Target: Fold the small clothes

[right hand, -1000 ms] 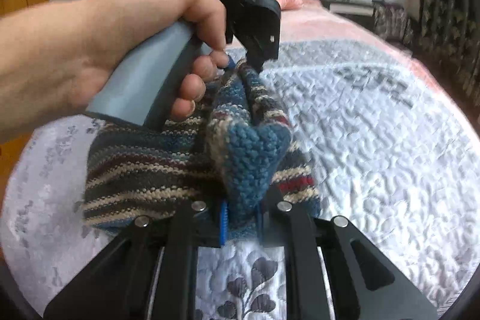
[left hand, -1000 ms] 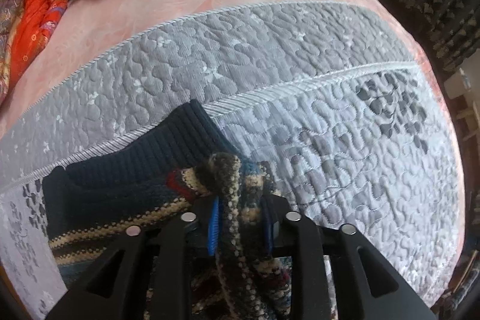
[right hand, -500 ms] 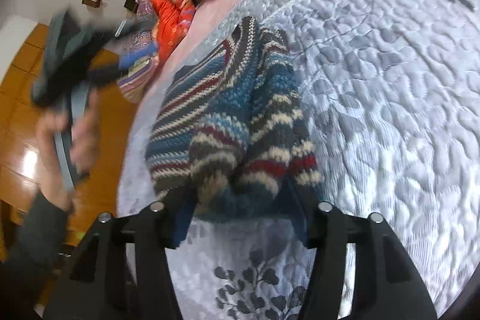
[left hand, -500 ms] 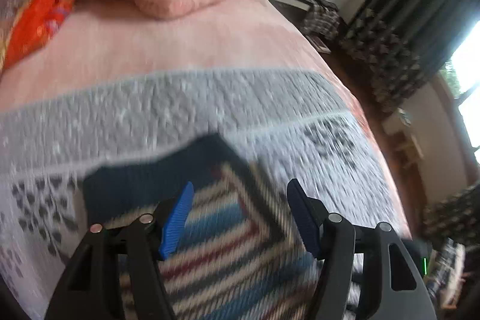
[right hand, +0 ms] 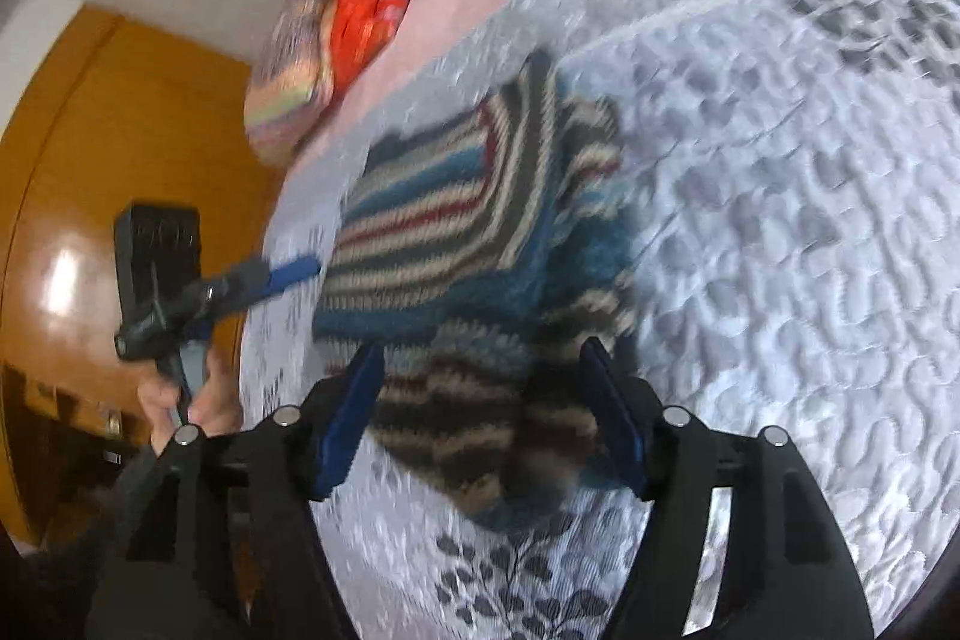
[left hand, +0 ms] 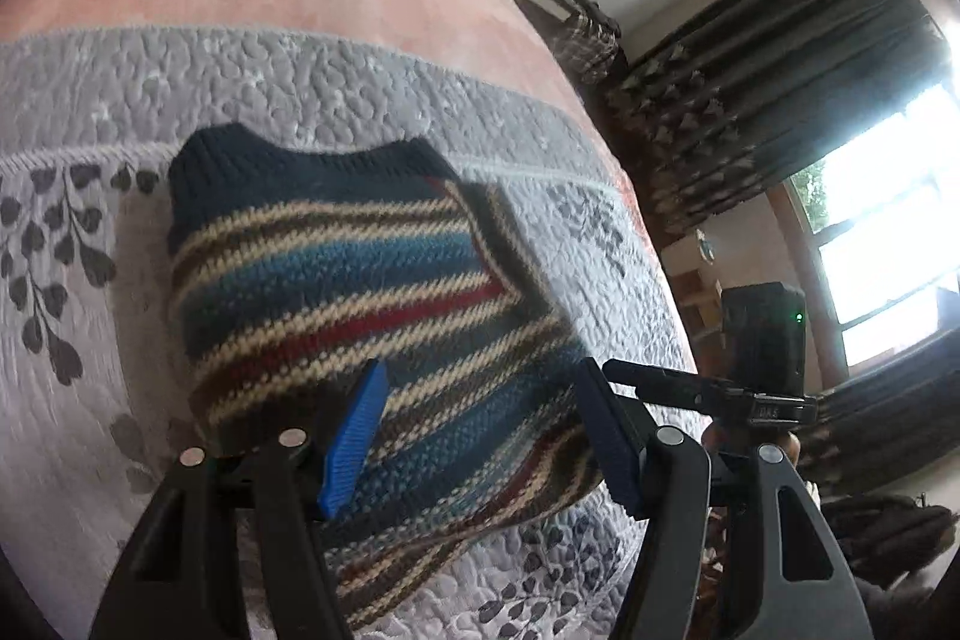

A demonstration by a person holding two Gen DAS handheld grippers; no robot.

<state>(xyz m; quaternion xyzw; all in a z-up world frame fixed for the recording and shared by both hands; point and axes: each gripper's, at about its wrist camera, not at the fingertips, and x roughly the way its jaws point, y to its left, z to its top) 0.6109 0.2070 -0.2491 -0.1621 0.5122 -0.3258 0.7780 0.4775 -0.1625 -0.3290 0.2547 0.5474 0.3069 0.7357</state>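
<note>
Now both grippers, left (left hand: 480,436) and right (right hand: 483,415), gape with nothing between their jaws above the sweater (left hand: 354,292), which lies partly folded on the bed (left hand: 90,340). Next, pinch one loose edge cleanly and lay it flat.

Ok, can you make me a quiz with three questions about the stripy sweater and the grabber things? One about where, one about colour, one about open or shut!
1. Where does the sweater lie?
A. on the grey quilt
B. on the wooden floor
C. on the pink pillow

2. What colour is its collar band?
A. orange
B. dark navy
C. white

3. How is the left gripper?
A. shut on the sweater
B. open
C. out of view

Answers:
1 A: the grey quilt shows all round the sweater.
2 B: the ribbed top edge is dark navy.
3 B: its blue fingers stand wide apart, pinching nothing; the right gripper is open too.
</note>
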